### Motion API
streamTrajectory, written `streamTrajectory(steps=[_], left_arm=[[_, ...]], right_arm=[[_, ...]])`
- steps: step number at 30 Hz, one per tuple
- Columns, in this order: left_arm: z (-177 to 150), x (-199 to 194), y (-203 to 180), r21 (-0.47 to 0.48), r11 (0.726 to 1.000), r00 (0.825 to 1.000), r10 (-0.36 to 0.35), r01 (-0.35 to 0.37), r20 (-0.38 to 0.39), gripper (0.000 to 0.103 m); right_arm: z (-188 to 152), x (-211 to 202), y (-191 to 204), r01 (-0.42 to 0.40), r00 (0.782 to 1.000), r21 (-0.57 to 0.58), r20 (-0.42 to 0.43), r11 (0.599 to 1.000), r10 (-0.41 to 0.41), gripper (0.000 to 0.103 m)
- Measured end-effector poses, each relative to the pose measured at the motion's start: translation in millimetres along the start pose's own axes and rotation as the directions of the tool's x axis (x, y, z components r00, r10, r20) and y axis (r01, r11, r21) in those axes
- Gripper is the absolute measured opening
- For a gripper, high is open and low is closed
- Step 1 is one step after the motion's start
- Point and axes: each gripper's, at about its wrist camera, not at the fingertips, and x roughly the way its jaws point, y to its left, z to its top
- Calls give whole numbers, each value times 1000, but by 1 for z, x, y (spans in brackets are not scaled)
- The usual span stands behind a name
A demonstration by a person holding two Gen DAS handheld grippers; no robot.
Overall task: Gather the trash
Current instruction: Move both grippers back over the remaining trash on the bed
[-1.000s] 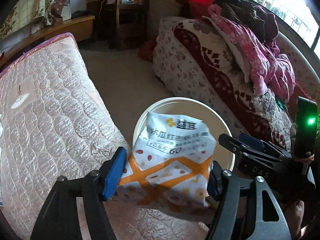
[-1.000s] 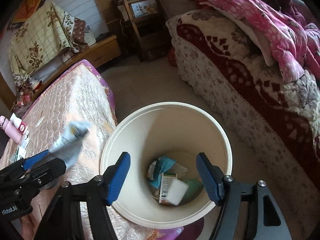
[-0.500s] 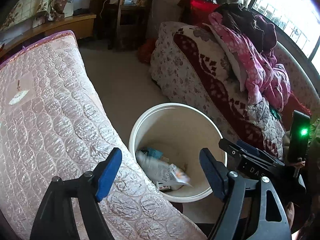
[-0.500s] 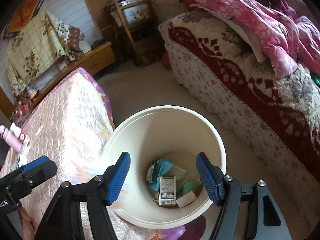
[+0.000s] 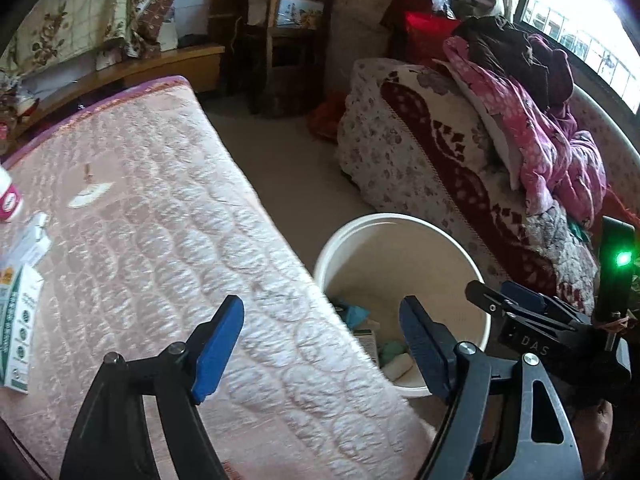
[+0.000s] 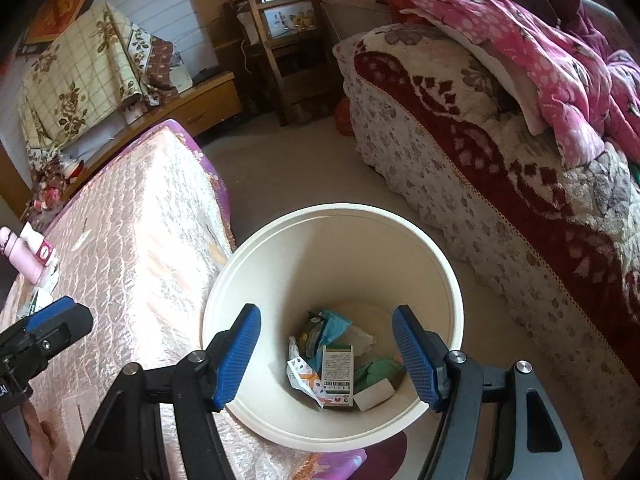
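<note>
A cream round bin (image 6: 448,280) stands on the floor between the pink quilted mattress (image 6: 132,240) and a bed. Inside lie the white and orange snack bag (image 6: 306,376), a small box (image 6: 338,372), green and blue scraps. My right gripper (image 6: 326,354) is open and empty above the bin mouth. My left gripper (image 5: 322,344) is open and empty over the mattress edge (image 5: 160,220), the bin (image 5: 476,272) to its right. A green and white carton (image 5: 18,328) and white packets (image 5: 28,240) lie on the mattress at far left.
A pink bottle (image 6: 22,256) and a pink-labelled container (image 5: 8,200) lie at the mattress's left edge. A bed with a floral and red cover (image 6: 500,168) and pink bedding (image 6: 560,64) is on the right. A wooden shelf unit (image 5: 288,28) stands at the back.
My left gripper opened and let go of the snack bag, which fell into the bin. The left gripper then swung left over the mattress. My right gripper stayed above the bin.
</note>
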Motion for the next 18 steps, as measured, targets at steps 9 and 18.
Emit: streamTrajectory(steps=[9,18], left_arm=[[-11,-30,44,-54,995,995,84,-82,44,80],[-34,-69,121,-126,975,980,191,-183,49,80]], right_arm=[[-4,-18,51,-15,999,-120,26,993,18,72],[-18,-29,126,-114,994,-232,-27,966,110,72]])
